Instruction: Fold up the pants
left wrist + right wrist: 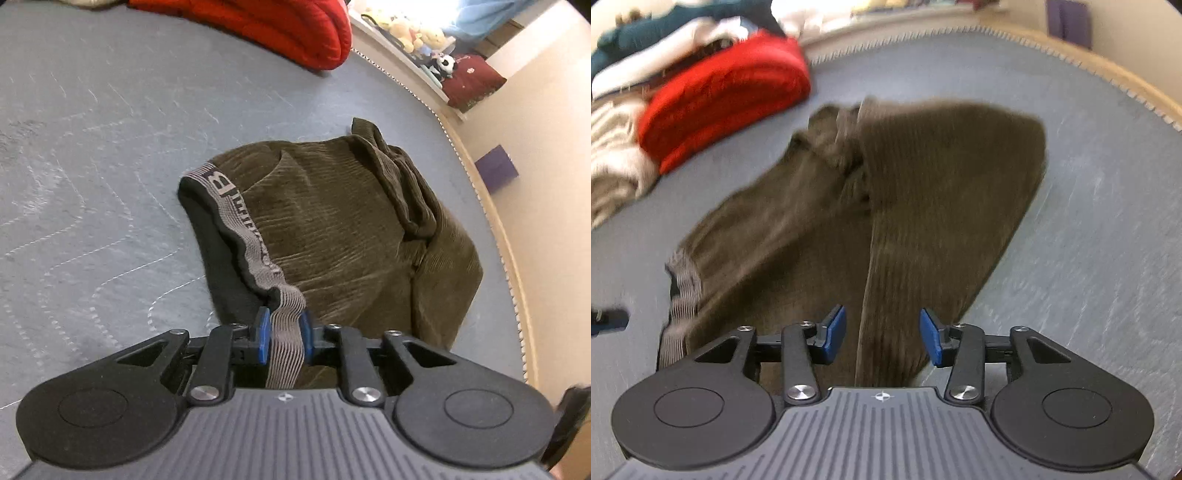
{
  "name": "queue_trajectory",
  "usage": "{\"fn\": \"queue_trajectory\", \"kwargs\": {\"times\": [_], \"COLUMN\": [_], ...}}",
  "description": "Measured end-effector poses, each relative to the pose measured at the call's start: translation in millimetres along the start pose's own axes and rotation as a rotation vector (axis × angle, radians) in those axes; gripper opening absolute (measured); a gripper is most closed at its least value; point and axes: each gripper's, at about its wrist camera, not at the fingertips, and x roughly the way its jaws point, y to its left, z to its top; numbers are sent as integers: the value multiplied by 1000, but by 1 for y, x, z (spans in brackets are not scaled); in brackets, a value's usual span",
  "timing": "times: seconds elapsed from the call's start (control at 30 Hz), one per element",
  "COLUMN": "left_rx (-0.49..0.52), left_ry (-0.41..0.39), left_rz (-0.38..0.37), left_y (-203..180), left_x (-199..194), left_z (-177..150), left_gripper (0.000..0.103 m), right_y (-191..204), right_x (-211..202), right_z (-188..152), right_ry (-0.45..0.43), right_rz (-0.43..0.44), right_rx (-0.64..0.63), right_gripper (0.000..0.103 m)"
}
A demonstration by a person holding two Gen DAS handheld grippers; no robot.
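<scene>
Olive-brown corduroy pants lie bunched and partly folded on the grey bed cover. Their grey striped waistband runs along the left edge down into my left gripper. The blue pads sit against both edges of the band, shut on it. In the blurred right wrist view the pants spread ahead, with the waistband at the far left. My right gripper is open and straddles a raised corduroy fold; neither pad touches it.
A folded red garment lies at the back of the bed, with white and teal clothes piled beside it. The bed's trimmed edge curves close on the right. A purple box stands on the floor, and soft toys sit beyond.
</scene>
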Motion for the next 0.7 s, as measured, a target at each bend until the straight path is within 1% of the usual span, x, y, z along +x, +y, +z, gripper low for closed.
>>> {"fn": "queue_trajectory", "kwargs": {"times": [0.03, 0.07, 0.1, 0.13, 0.17, 0.23, 0.3, 0.37, 0.43, 0.5, 0.53, 0.57, 0.6, 0.63, 0.67, 0.7], "left_rx": [-7, -27, -69, -105, -135, -156, -139, -120, -94, -56, -40, -28, -20, -8, 10, 43], "left_ry": [7, 18, 40, 59, 78, 106, 132, 154, 173, 154, 151, 148, 141, 136, 132, 117], "left_rz": [-4, -4, -6, -11, -14, -7, 8, 19, 36, 43, 42, 42, 53, 59, 56, 61], "left_y": [2, 6, 12, 17, 21, 23, 23, 21, 18, 11, 8, 5, 4, 3, 1, -4], "left_x": [5, 10, 17, 24, 30, 46, 63, 77, 93, 98, 99, 99, 99, 97, 95, 90], "left_z": [2, 4, 6, 8, 8, 7, 6, 3, 0, -1, -1, -1, -1, -2, -2, -2], "left_gripper": [41, 55, 61, 62, 65, 69, 72, 72, 72, 72, 71, 66, 54, 46, 34, 27], "right_y": [2, 6, 8, 11, 13, 14, 11, 6, 7, 12, 14, 15, 16, 17, 18, 19], "right_x": [5, 11, 16, 21, 26, 33, 39, 46, 49, 49, 49, 47, 46, 43, 39, 36], "right_z": [-2, -4, -7, -9, -11, -15, -16, -18, -20, -21, -22, -23, -24, -25, -26, -26], "right_ry": [27, 59, 85, 105, 126, 155, 182, 210, 216, 200, 192, 188, 180, 172, 165, 156], "right_rz": [-7, -11, -16, -28, -44, -67, -91, -106, -110, -116, -112, -101, -93, -93, -91, -87], "right_rx": [-9, -21, -34, -48, -63, -76, -70, -47, -37, -69, -79, -83, -86, -93, -103, -111], "right_gripper": [51, 52, 52, 52, 52, 52, 52, 52, 52, 47, 38, 29, 26, 21, 18, 18]}}
